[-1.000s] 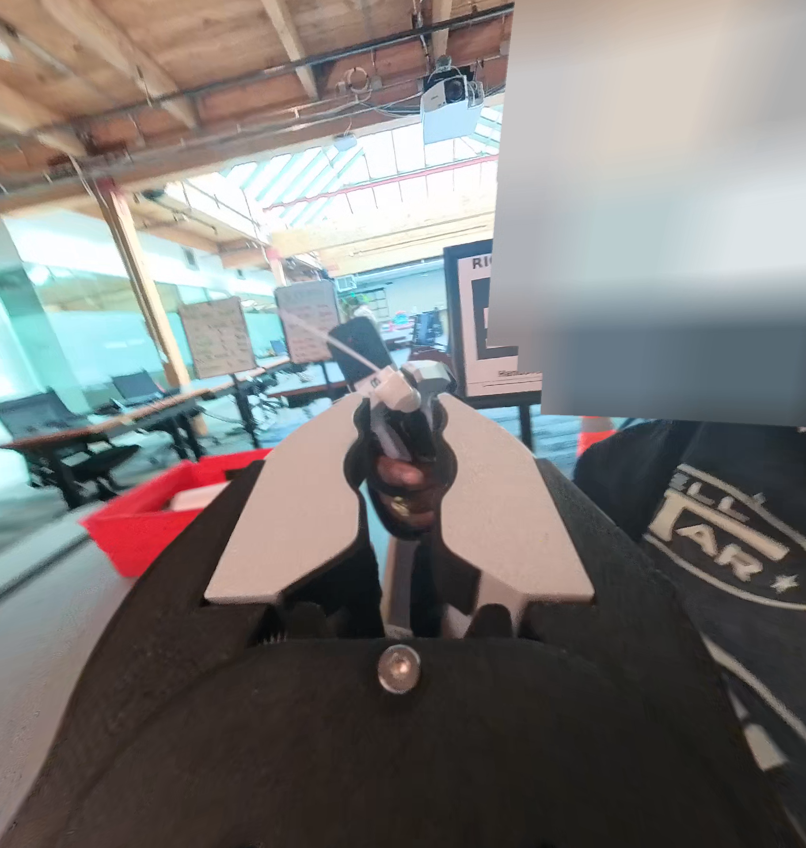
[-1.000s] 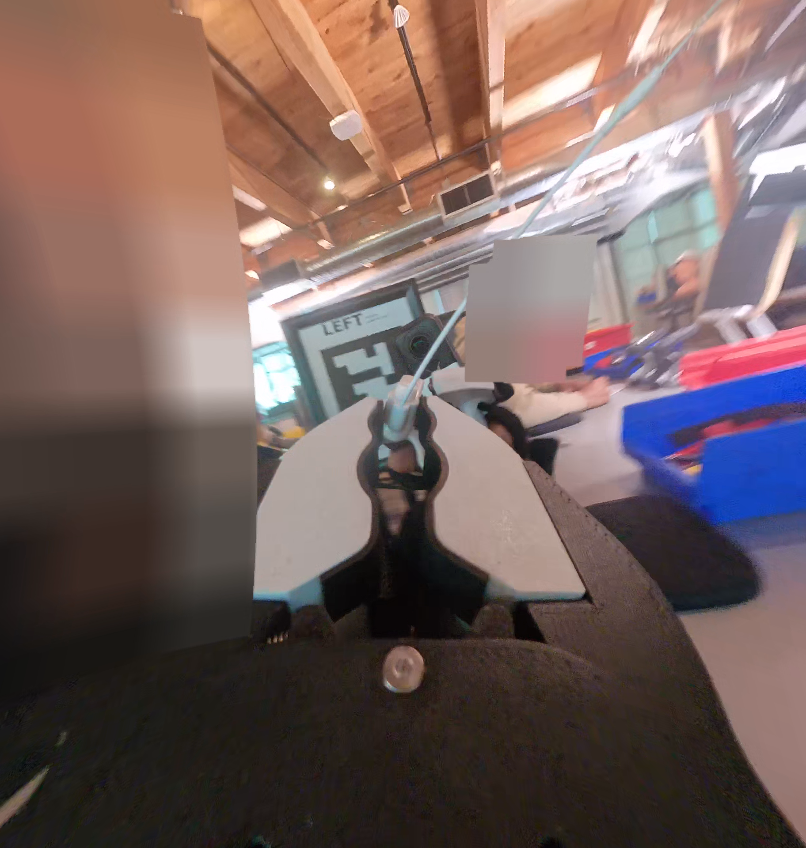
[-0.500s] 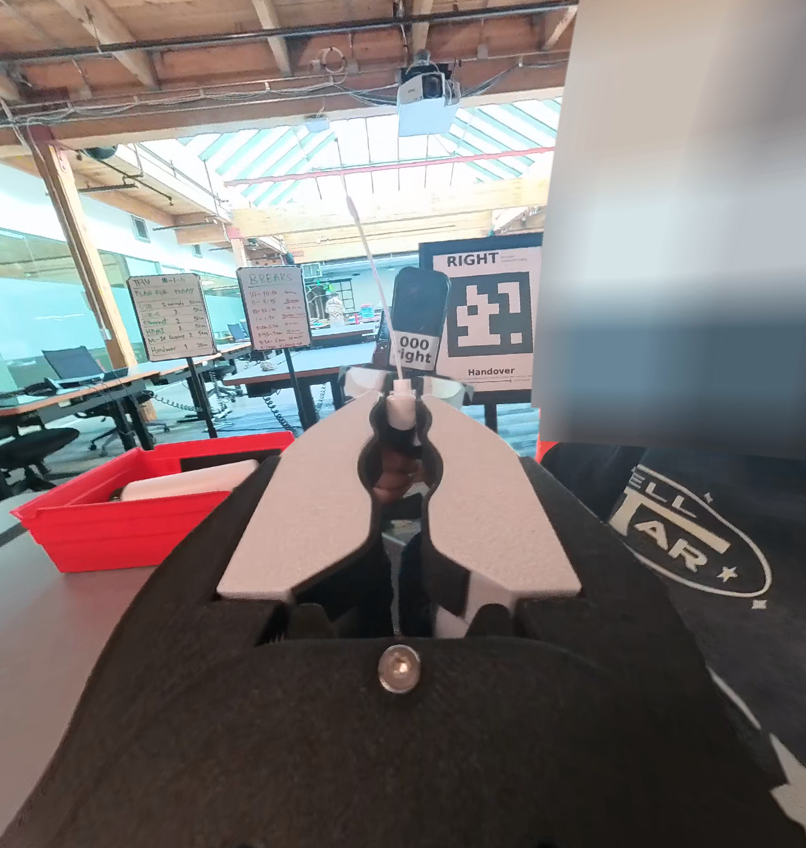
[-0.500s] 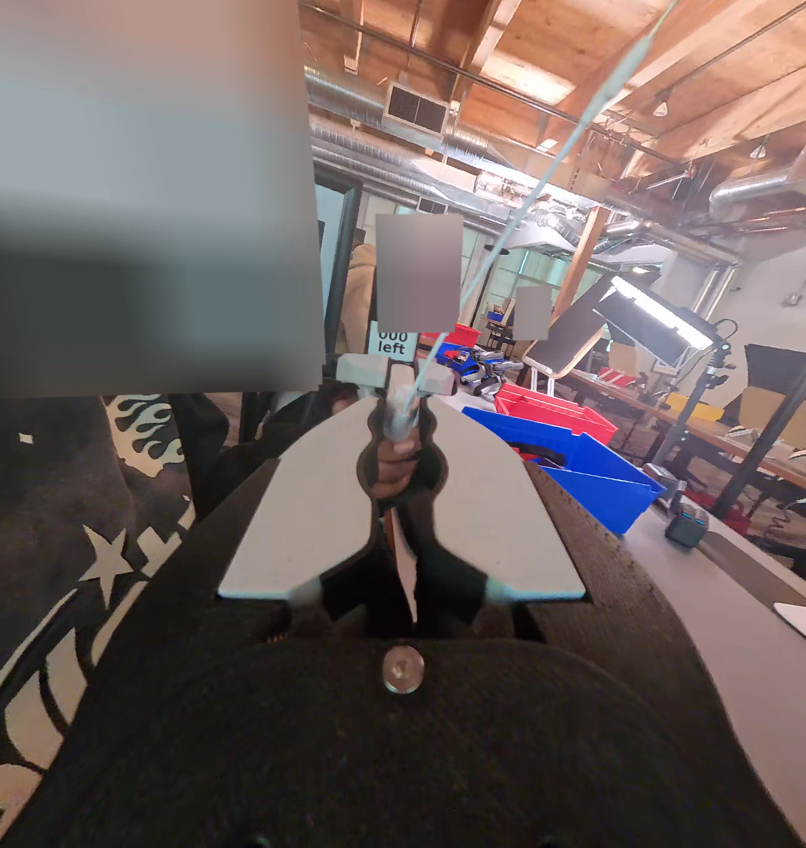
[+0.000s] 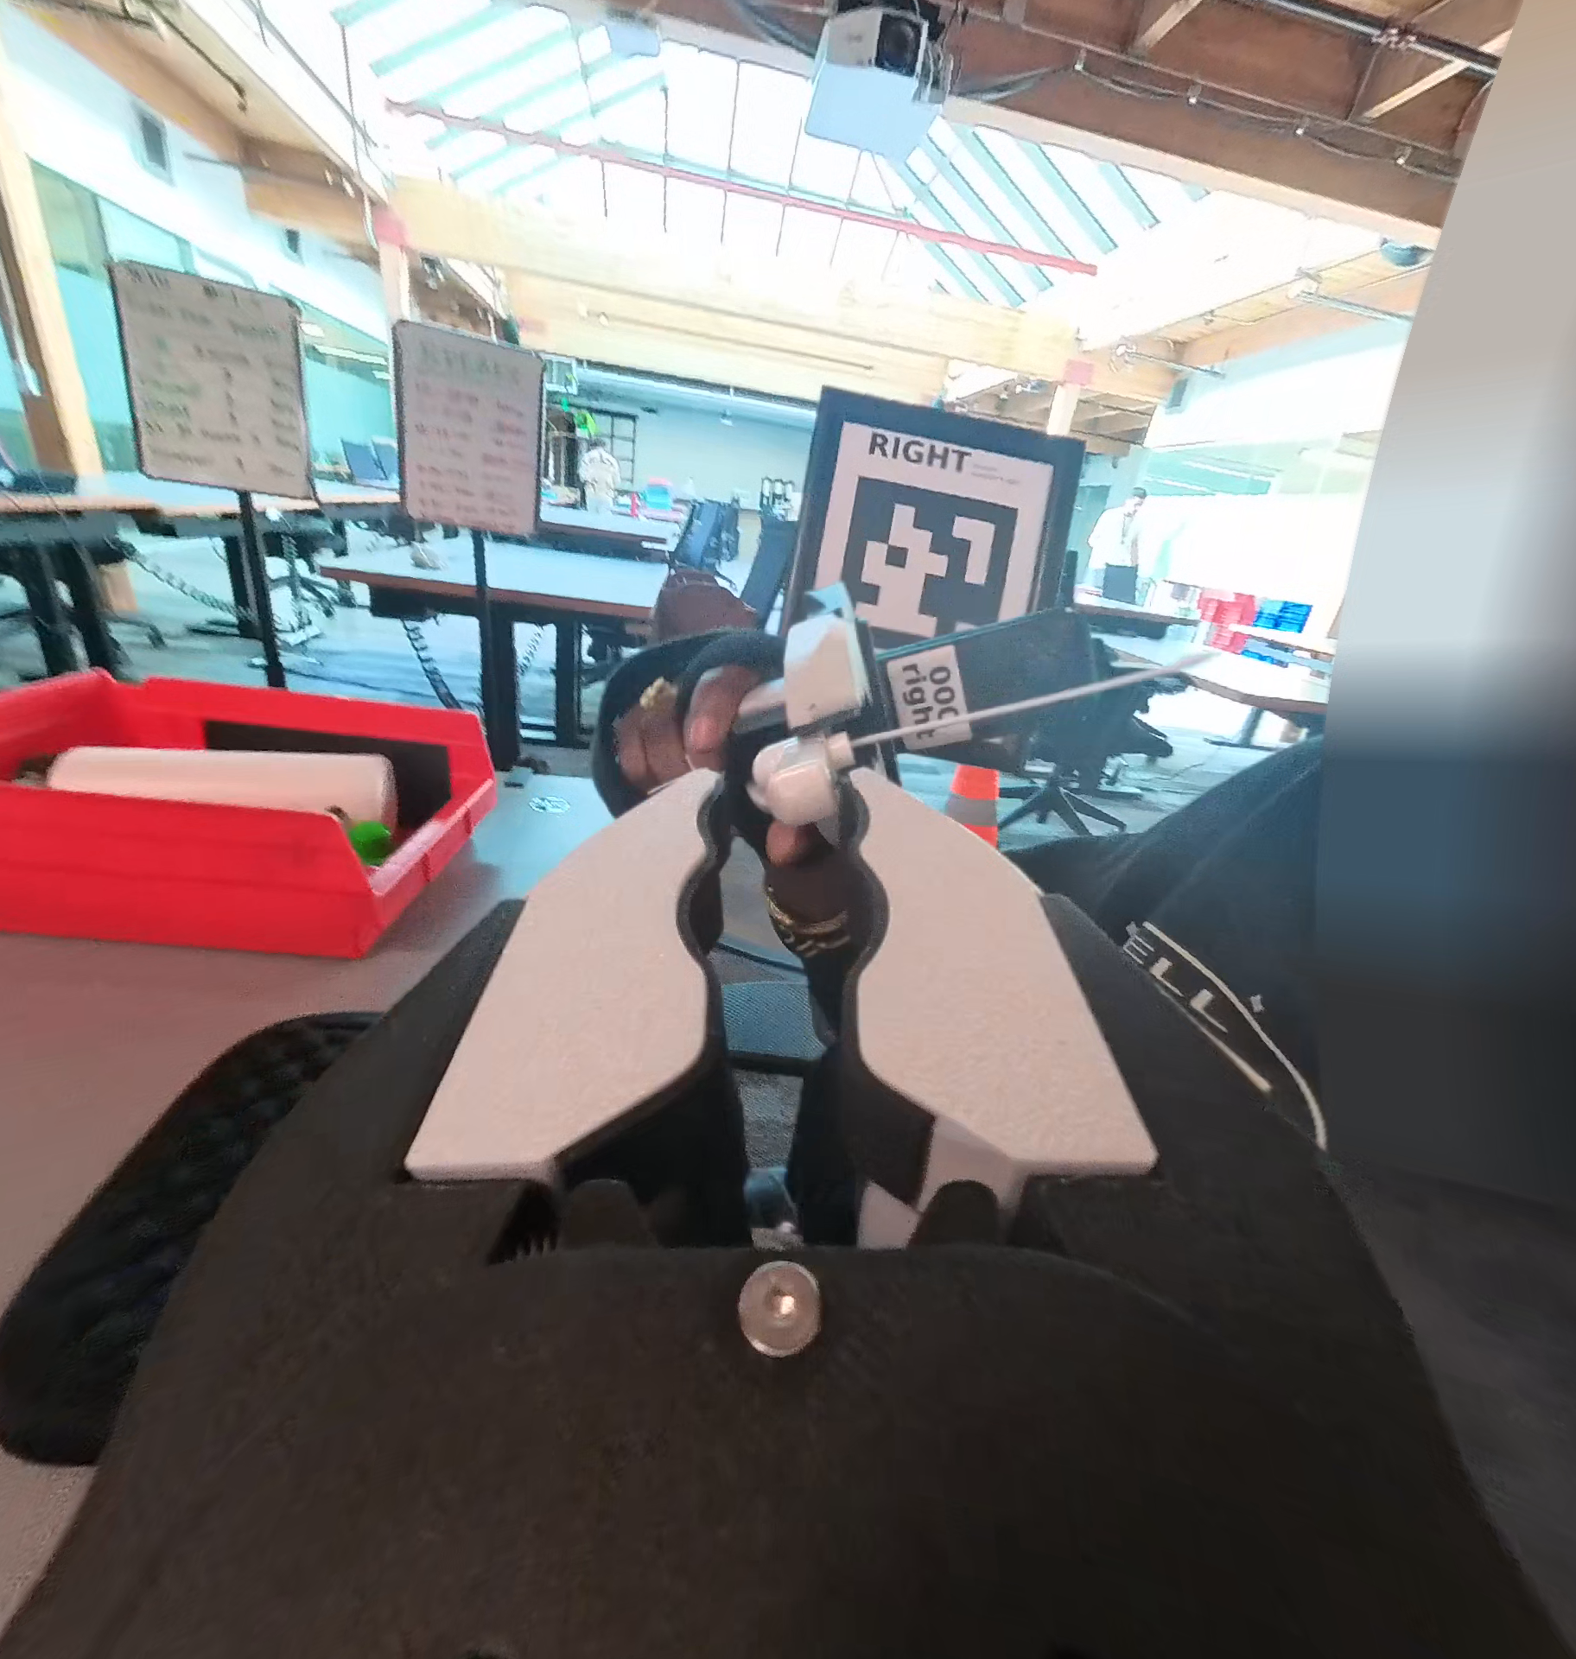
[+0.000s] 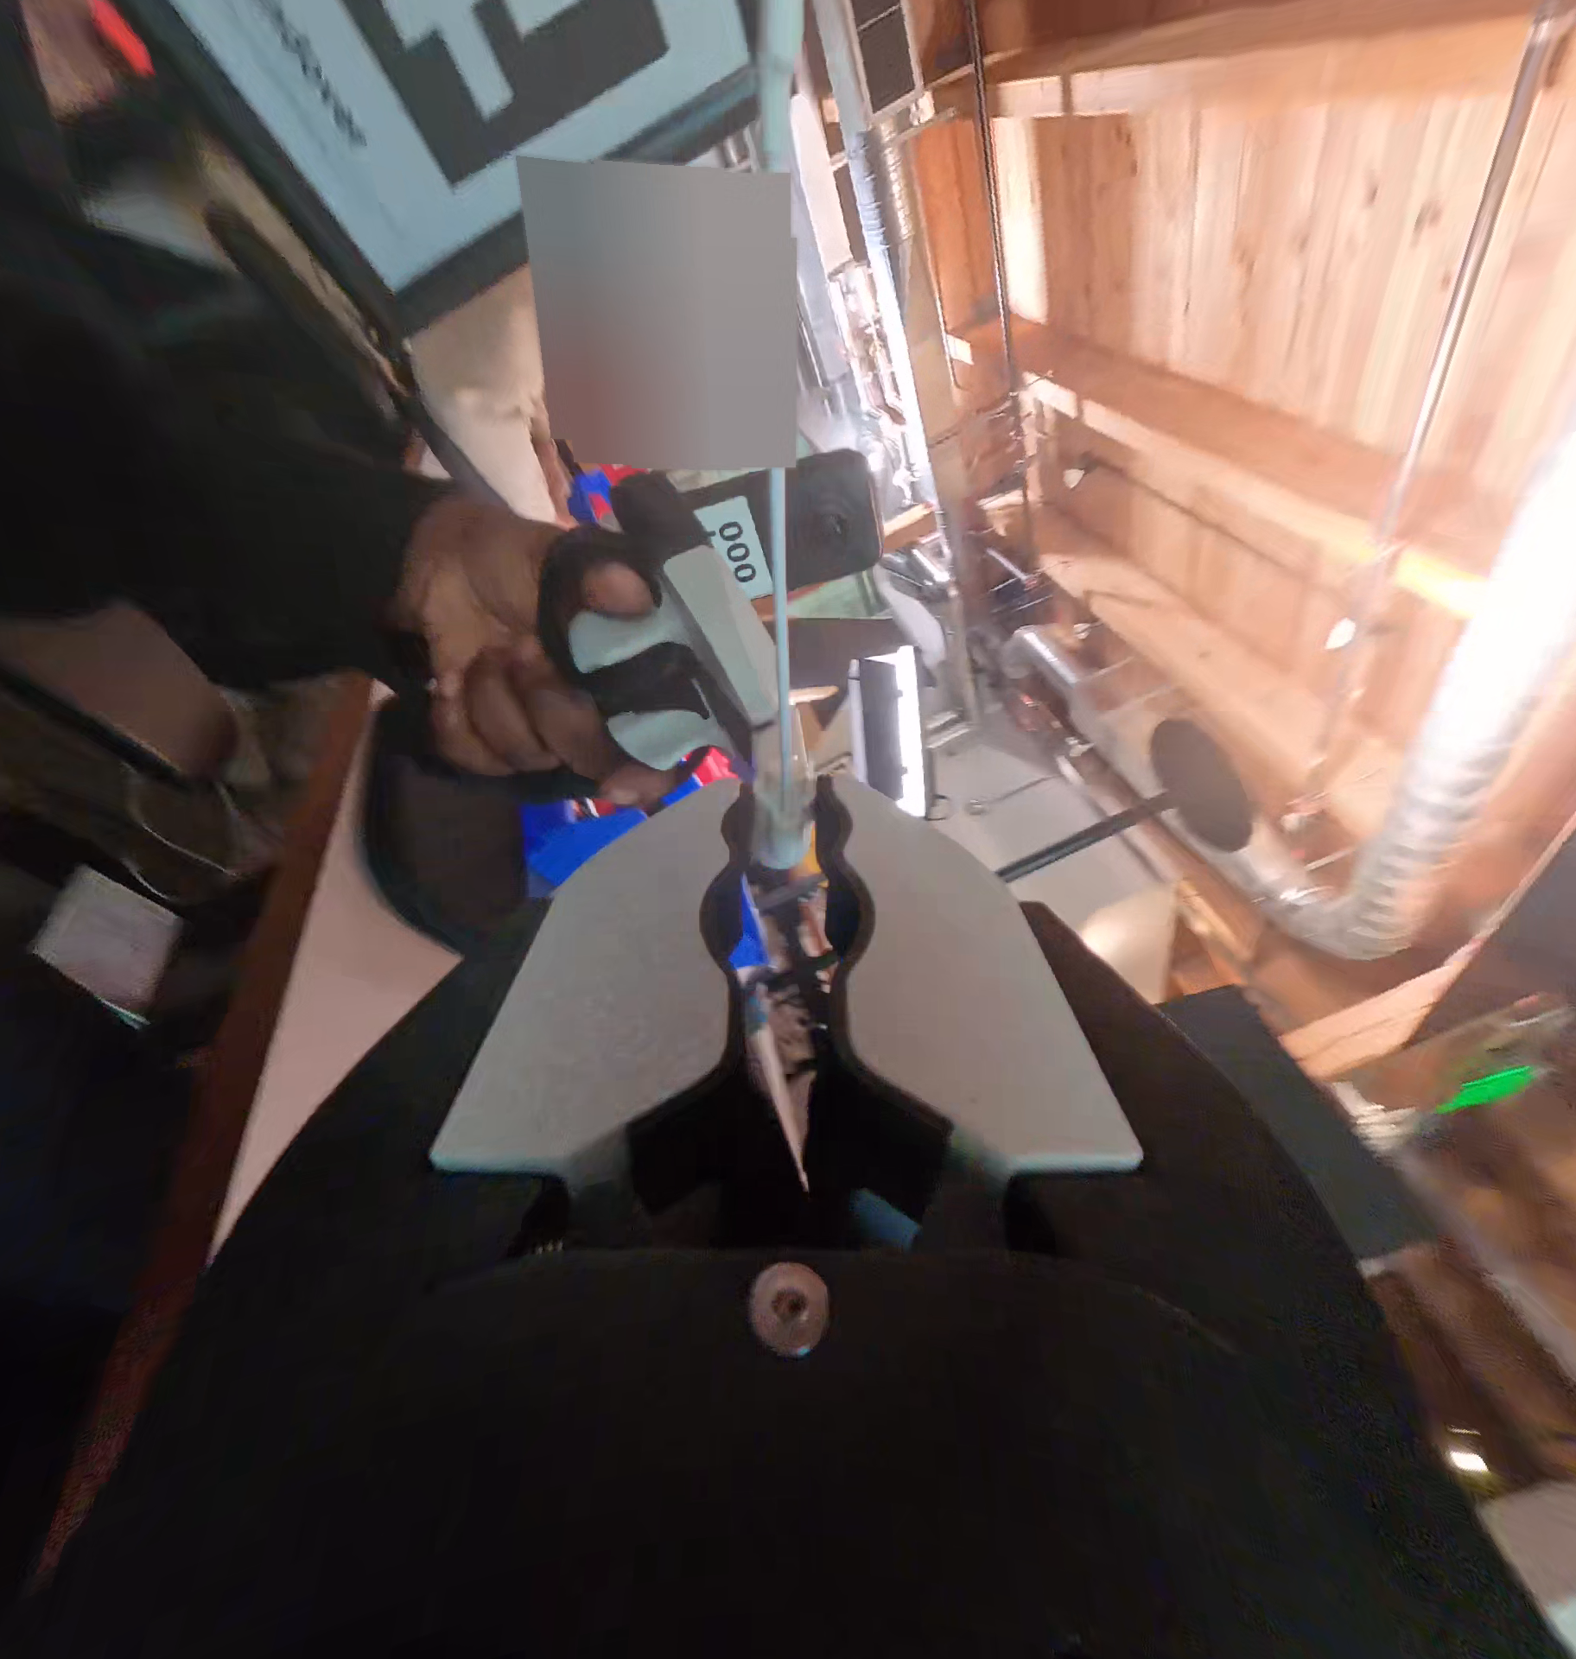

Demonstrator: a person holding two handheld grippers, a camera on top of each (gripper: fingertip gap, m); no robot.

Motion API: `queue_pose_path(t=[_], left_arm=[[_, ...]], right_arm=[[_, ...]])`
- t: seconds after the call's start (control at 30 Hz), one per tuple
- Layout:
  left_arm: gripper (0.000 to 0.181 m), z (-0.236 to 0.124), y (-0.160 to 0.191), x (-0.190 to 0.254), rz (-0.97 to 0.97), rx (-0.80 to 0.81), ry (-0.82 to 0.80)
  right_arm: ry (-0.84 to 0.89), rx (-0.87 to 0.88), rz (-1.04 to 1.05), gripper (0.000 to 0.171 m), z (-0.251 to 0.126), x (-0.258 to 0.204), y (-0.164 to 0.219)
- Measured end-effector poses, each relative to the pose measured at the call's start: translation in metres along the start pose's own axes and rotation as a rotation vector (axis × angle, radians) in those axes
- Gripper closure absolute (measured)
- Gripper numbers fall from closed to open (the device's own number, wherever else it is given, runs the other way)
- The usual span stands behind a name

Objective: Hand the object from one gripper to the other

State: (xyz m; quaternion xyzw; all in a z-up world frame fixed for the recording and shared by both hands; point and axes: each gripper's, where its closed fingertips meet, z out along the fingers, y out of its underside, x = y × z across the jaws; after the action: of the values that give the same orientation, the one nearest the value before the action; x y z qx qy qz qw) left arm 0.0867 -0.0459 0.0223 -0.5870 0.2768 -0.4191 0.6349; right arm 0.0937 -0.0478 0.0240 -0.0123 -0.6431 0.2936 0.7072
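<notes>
Tabletop (image 5: 138, 1032), grey, fills the near left of the left wrist view. On it, farther off to the left, stands a red bin (image 5: 183, 880) with a white roll (image 5: 219, 776) lying inside. Beyond the grippers a black-framed board (image 5: 937, 530) with a black-and-white block pattern stands upright.

The left gripper (image 5: 784, 794) has its two grey fingers clearly apart, with a wide gap at the tips. The right gripper (image 6: 782, 794) has its fingers drawn close together and is clamped on the object (image 6: 780, 821), a thin pale stick with a thicker white head. The head sits between the right fingertips and the stick runs up and away from them.

In the left wrist view the object's head (image 5: 798, 781) shows in the gap between the left fingertips, with the stick slanting off to the right. Whether it touches either left finger cannot be told. A hand (image 5: 677, 727) grips the right gripper just beyond.
</notes>
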Motion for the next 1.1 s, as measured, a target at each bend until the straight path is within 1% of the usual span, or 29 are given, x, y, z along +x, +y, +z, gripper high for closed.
queue_pose_path(t=[0.03, 0.1, 0.2, 0.27, 0.3, 0.37, 0.43, 0.5, 0.6, 0.63, 0.67, 0.73, 0.87, 0.93, 1.0, 1.07, 1.1], left_arm=[[0.159, 0.001, 0.002, 0.001, -0.012, -0.011, 0.013], [0.167, 0.003, 0.002, 0.005, -0.014, -0.003, 0.039], [0.167, 0.004, 0.003, 0.005, 0.012, -0.004, 0.035], [0.168, 0.004, 0.001, 0.006, 0.036, 0.014, 0.037], [0.168, 0.004, -0.001, 0.007, 0.058, 0.030, 0.037], [0.168, 0.001, -0.007, 0.006, 0.135, 0.074, 0.016], [0.168, -0.003, -0.012, 0.006, 0.202, 0.096, -0.009], [0.168, -0.005, -0.013, 0.005, 0.261, 0.085, -0.034], [0.168, -0.003, -0.009, 0.006, 0.344, 0.055, -0.054], [0.168, -0.002, -0.007, 0.006, 0.355, 0.044, -0.054], [0.168, -0.001, -0.005, 0.006, 0.367, 0.033, -0.054], [0.168, 0.001, -0.003, 0.005, 0.380, 0.017, -0.062], [0.168, 0.002, -0.001, 0.005, 0.381, 0.011, -0.060], [0.168, 0.002, 0.000, 0.006, 0.380, 0.007, -0.056], [0.168, 0.002, -0.001, 0.007, 0.380, 0.007, -0.055], [0.167, 0.002, -0.002, 0.005, 0.353, 0.015, -0.069], [0.167, 0.002, -0.003, 0.004, 0.321, 0.018, -0.071]], right_arm=[[0.006, -0.006, -0.045, 0.158, 0.000, -0.001, -0.001], [0.011, -0.014, -0.111, 0.158, 0.000, -0.003, -0.002], [0.030, -0.032, -0.207, 0.158, -0.002, -0.003, -0.001], [0.045, -0.037, -0.207, 0.158, -0.001, -0.002, -0.002], [0.051, -0.037, -0.174, 0.158, -0.001, 0.000, -0.002], [0.046, -0.022, -0.015, 0.152, -0.002, 0.005, -0.001], [0.002, 0.019, 0.228, 0.145, -0.006, 0.010, 0.001], [-0.031, 0.075, 0.542, 0.143, -0.012, 0.020, 0.005], [-0.169, 0.238, 1.095, 0.135, -0.018, 0.029, -0.001], [-0.223, 0.267, 1.225, 0.132, -0.018, 0.028, -0.003], [-0.272, 0.265, 1.297, 0.129, -0.016, 0.024, -0.004], [-0.307, 0.205, 1.292, 0.122, -0.010, 0.014, -0.001], [-0.324, 0.109, 1.194, 0.129, 0.000, -0.003, -0.003], [-0.292, 0.077, 1.155, 0.140, 0.003, -0.004, 0.000], [-0.271, 0.066, 1.101, 0.145, 0.003, -0.005, 0.001], [-0.254, 0.044, 1.016, 0.146, 0.004, -0.005, 0.004], [-0.224, 0.039, 0.942, 0.146, 0.004, -0.003, 0.005]])
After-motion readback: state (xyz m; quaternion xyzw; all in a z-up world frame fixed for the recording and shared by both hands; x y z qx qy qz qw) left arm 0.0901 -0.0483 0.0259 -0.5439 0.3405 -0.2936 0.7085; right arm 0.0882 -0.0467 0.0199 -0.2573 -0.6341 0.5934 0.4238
